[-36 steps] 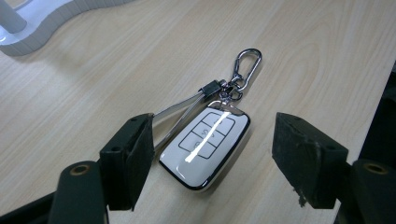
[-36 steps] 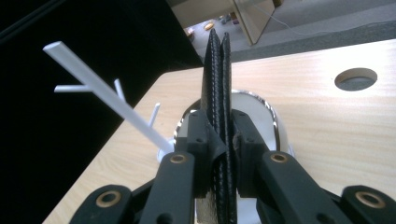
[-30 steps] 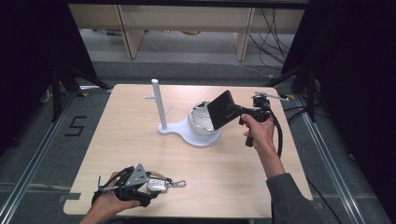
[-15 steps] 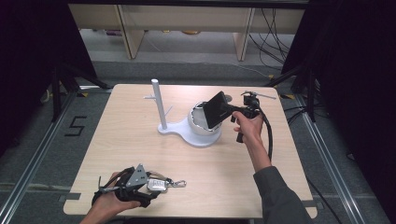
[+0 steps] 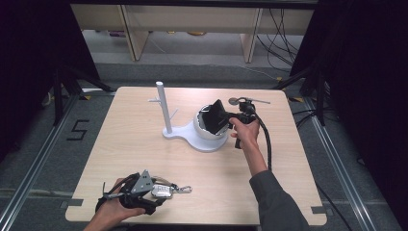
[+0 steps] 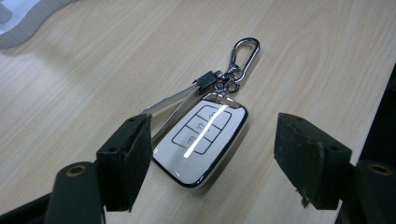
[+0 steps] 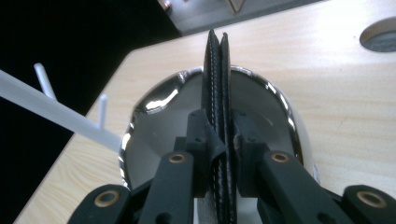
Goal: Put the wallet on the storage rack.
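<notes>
- Right gripper [image 5: 225, 115]: held over the middle-right of the table [image 5: 288, 192], jaws pinching a black wallet [image 5: 215, 117]. In the right gripper view the wallet [image 7: 217, 79] stands edge-on between the two pads, stitched edges up.
- The wallet sits over the open mouth of a shiny metal bowl [image 7: 187, 107]. Whether it touches the bowl's inside cannot be told.
- The bowl [image 5: 206, 129] rests on a white stand base [image 5: 192, 139], which also carries an upright white post [image 5: 163, 108] with short side pegs.
- Left gripper [image 5: 144, 192]: low at the near-left table edge, jaws spread wide and holding nothing.
- A white car key fob [image 6: 201, 140] with chrome trim lies flat on the table between the spread jaws. The left jaw pad is just beside it; contact cannot be confirmed.
- A strap and metal carabiner clip [image 6: 243, 53] are attached to the fob's far end.
</notes>
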